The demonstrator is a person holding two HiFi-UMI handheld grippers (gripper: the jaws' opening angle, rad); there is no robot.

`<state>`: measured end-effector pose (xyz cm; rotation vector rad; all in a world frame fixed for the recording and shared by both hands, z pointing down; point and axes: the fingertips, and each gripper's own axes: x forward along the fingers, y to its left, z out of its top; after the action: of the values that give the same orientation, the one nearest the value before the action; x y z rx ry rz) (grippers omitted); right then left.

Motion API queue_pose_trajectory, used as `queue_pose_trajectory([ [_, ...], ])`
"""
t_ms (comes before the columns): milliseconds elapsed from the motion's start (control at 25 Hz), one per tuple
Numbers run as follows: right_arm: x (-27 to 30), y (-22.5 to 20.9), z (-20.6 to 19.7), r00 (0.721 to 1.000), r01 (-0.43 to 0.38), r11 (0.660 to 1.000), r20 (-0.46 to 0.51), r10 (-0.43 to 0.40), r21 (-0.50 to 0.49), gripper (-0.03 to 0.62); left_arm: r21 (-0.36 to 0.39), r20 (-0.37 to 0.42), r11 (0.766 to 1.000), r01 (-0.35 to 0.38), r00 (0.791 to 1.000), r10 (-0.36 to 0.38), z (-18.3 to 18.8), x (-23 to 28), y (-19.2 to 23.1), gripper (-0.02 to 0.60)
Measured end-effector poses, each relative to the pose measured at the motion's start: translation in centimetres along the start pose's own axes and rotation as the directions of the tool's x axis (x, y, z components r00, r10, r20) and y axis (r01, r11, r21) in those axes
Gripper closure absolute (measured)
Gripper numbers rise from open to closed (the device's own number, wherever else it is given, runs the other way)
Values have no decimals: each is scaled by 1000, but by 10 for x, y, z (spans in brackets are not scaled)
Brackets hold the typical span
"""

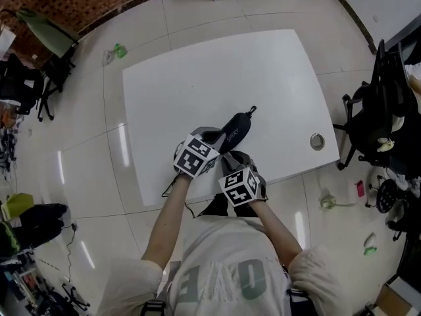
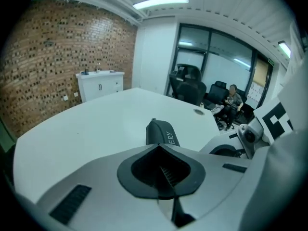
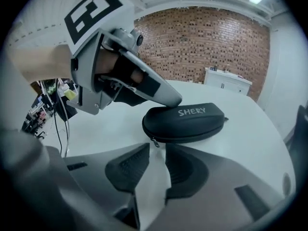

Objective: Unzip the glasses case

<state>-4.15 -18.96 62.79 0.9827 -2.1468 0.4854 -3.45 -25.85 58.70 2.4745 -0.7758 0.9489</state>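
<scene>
My left fingers [image 2: 144, 170] are closed pad to pad with nothing between them. Their tip presses down on top of the glasses case [image 3: 185, 121] at its zip-pull end, pinning it to the desk [image 1: 197, 64]. My right fingers [image 3: 126, 170] are empty and a narrow gap apart, just short of the case. The small zipper pull [image 3: 154, 143] hangs at the case's near end, right ahead of that gap.

To do this well, I judge I should ease the right fingers forward until the pull sits between the pads. They should close on the tab alone, not on the shell, and then draw it along the seam, following the case's curve. The left fingers should bear straight down so the case neither slides nor turns under the pull.

The seam reads as zipped shut wherever I can see it, so what the case holds is hidden.
</scene>
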Motion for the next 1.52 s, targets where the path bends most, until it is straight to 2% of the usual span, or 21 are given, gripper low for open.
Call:
queue_pose_trajectory([
  [320, 10, -3, -2, 994, 101, 994, -52, -99, 47, 519, -29, 22, 1000, 5, 1000, -4, 1, 1, 1, 577],
  [520, 13, 1, -3, 997, 56, 995, -55, -52, 77, 526, -24, 30, 1000, 15, 999, -14, -2, 1, 1, 577],
  [600, 12, 3, -3, 999, 32, 998, -42, -29, 61, 526, -29, 34, 999, 24, 999, -23, -2, 1, 1, 577],
  [680, 11, 6, 0, 1000, 17, 1000, -23, -16, 16, 563, -30, 37, 999, 34, 999, -33, -1, 2, 1, 577],
  [760, 11, 9, 2, 1000, 11, 1000, -6, -11, -17, 571, -18, 38, 999, 34, 999, -33, 0, 2, 1, 577],
  [1000, 2, 11, 1, 1000, 16, 999, 14, -15, -30, 592, -28, 49, 999, 32, 998, -31, 0, 1, 0, 577],
  [1280, 11, 12, 0, 1000, -30, 999, 10, 29, 39, 592, -27, 53, 999, 30, 998, -29, 0, 2, -2, 577],
  [1400, 13, 12, 2, 1000, -11, 999, 4, 11, 41, 592, -24, 53, 999, 30, 998, -28, 0, 2, -1, 577],
  [1520, 10, 9, 1, 999, 40, 999, 9, -40, -1, 592, -10, 52, 1000, 27, 998, -27, 0, 1, -1, 577],
])
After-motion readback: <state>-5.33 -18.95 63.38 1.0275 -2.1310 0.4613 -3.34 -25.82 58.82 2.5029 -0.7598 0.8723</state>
